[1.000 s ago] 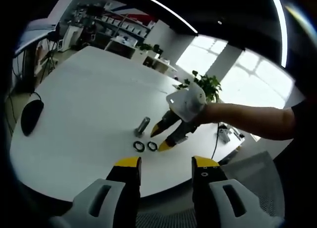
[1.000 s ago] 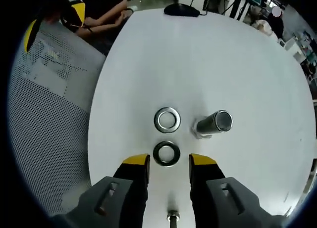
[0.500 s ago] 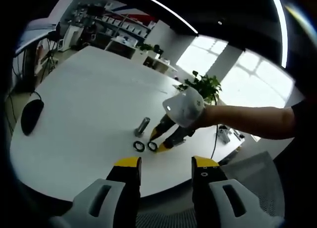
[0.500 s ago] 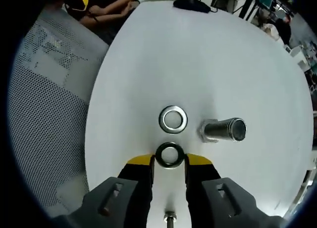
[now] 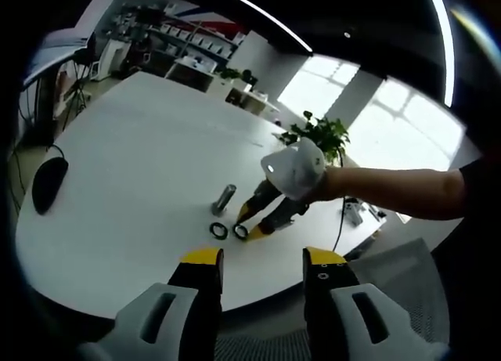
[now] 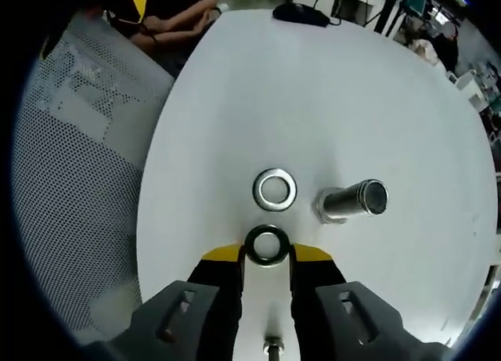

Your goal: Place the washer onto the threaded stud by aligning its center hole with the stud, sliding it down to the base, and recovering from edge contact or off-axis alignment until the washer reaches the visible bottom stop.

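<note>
While the right gripper worked at the round white surface (image 6: 329, 102), the scene read as follows.

Right gripper (image 6: 267, 256): its yellow-tipped jaws were closed in on the dark washer (image 6: 267, 246), one tip at each side of the ring, which lay flat on the surface.
Second washer (image 6: 275, 189): a brighter, silvery ring, flat on the surface just beyond the dark one and apart from it.
Threaded stud (image 6: 352, 201): a metal cylinder standing on a wider base, just beside the silvery washer; no washer was on it.
Left gripper (image 5: 261, 258): held back near the surface's edge, jaws spread and gripping nothing.
Left gripper view: the right gripper (image 5: 244, 224) reached in, held by a person's hand, with its tips at a washer (image 5: 239, 231).
Computer mouse (image 5: 48, 182): black, well apart from the parts.
</note>
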`<state>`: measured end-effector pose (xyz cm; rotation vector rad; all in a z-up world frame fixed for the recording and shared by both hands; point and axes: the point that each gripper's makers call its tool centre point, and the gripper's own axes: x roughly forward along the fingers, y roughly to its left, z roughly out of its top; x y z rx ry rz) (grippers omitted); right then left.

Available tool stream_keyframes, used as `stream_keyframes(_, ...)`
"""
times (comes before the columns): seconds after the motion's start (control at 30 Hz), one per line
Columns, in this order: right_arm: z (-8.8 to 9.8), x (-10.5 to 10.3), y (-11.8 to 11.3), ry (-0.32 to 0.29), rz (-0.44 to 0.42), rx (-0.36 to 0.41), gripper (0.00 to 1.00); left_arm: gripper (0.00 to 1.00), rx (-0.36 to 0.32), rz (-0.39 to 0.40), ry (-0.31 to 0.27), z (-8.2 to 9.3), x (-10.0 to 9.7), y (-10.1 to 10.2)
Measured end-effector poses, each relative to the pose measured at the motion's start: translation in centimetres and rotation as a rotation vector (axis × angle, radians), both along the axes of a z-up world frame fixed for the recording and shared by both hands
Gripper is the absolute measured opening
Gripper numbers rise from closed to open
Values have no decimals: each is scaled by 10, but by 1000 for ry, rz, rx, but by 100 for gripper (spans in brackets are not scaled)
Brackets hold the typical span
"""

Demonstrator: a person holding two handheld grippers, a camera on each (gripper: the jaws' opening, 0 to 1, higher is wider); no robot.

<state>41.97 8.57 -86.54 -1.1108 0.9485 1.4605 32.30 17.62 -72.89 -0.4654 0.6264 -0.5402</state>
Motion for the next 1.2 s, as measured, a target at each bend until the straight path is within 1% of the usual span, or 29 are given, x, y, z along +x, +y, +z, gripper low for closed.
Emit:
stream_keyframes(0.13, 7, 0, -2, 7, -2, 2, 23, 39, 2, -1, 1, 0, 0, 0)
stream_keyframes(0.47, 37, 6, -3, -9, 27, 12, 23, 39, -4, 4, 4, 0, 0, 0)
stream_keyframes(0.63, 48, 12, -4, -27, 50, 1, 23, 39, 1, -7, 8, 0, -1, -2)
stream_keyframes(0.73, 59, 18, -1, -38, 49, 13, 23, 39, -3, 2, 3, 0, 0, 0)
stream_keyframes(0.8, 65, 22, 1, -47, 52, 19, 23, 39, 2, -10, 9, -1, -1, -2)
stream_keyframes(0.87, 68, 25, 4, -60, 61, 17, 23, 39, 7, -15, 15, -2, -1, -3)
stream_keyframes(0.97, 73, 29, 9, -71, 69, 20, 23, 39, -9, 0, 1, 1, 0, -1)
stream_keyframes(1.1, 78, 37, 16, -97, 77, 18, 23, 39, -6, -6, 6, 0, 0, -2)
stream_keyframes(1.2, 80, 40, 21, -96, 73, 25, 23, 39, -10, -5, 4, 1, 0, -2)
